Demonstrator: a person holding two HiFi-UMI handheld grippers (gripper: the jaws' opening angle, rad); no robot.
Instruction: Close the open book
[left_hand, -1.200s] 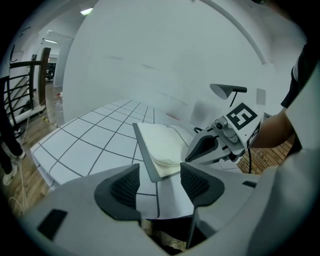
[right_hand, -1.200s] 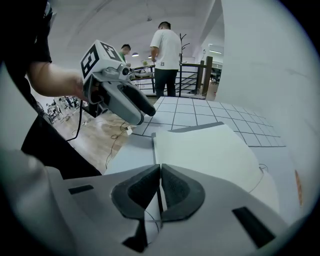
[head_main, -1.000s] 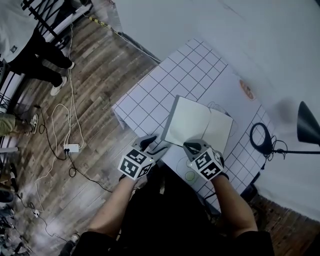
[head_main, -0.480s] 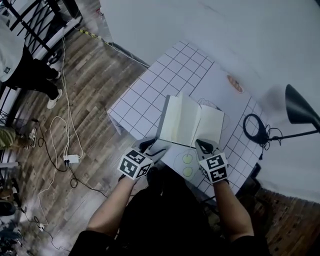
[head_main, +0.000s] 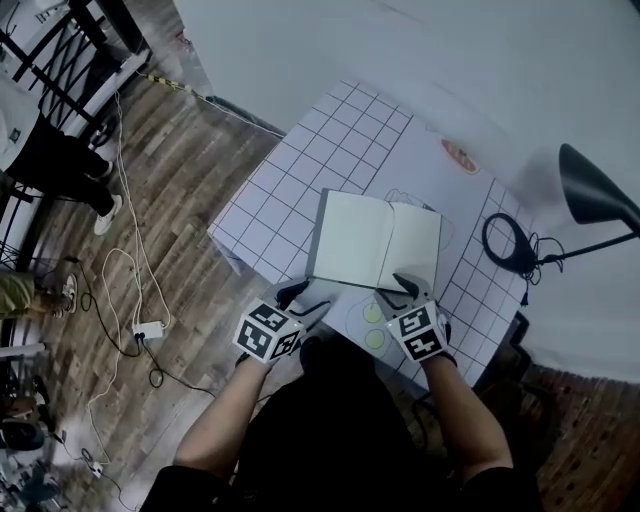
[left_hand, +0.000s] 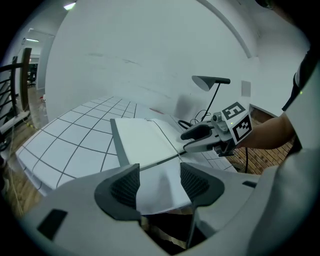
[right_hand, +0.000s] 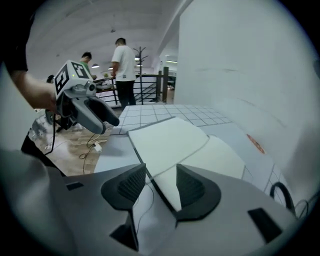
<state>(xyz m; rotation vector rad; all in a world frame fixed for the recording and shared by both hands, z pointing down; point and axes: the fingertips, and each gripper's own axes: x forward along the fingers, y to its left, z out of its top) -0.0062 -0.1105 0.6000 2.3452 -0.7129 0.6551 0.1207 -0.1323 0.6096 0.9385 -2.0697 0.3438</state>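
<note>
The book (head_main: 375, 240) lies open and flat on the gridded white table (head_main: 300, 190), its blank pages facing up. It also shows in the left gripper view as the book (left_hand: 145, 140) and in the right gripper view as the book (right_hand: 180, 142). My right gripper (head_main: 400, 290) sits at the book's near right edge. Its jaws have just been opening, and the cover's edge runs between them without the pads pressing on it (right_hand: 161, 185). My left gripper (head_main: 308, 293) is open just short of the near left corner, with only table between its jaws (left_hand: 160, 185).
A black desk lamp (head_main: 590, 195) and a coiled cable (head_main: 508, 245) stand at the table's right end. Two pale round marks (head_main: 373, 315) lie near the front edge. On the wooden floor to the left are a power strip (head_main: 150, 330) and standing people (head_main: 40, 140).
Half a second ago a leaf of the book stood raised; now the book lies flat. The right gripper's jaws, shut before, have come apart. The left gripper has barely moved.
</note>
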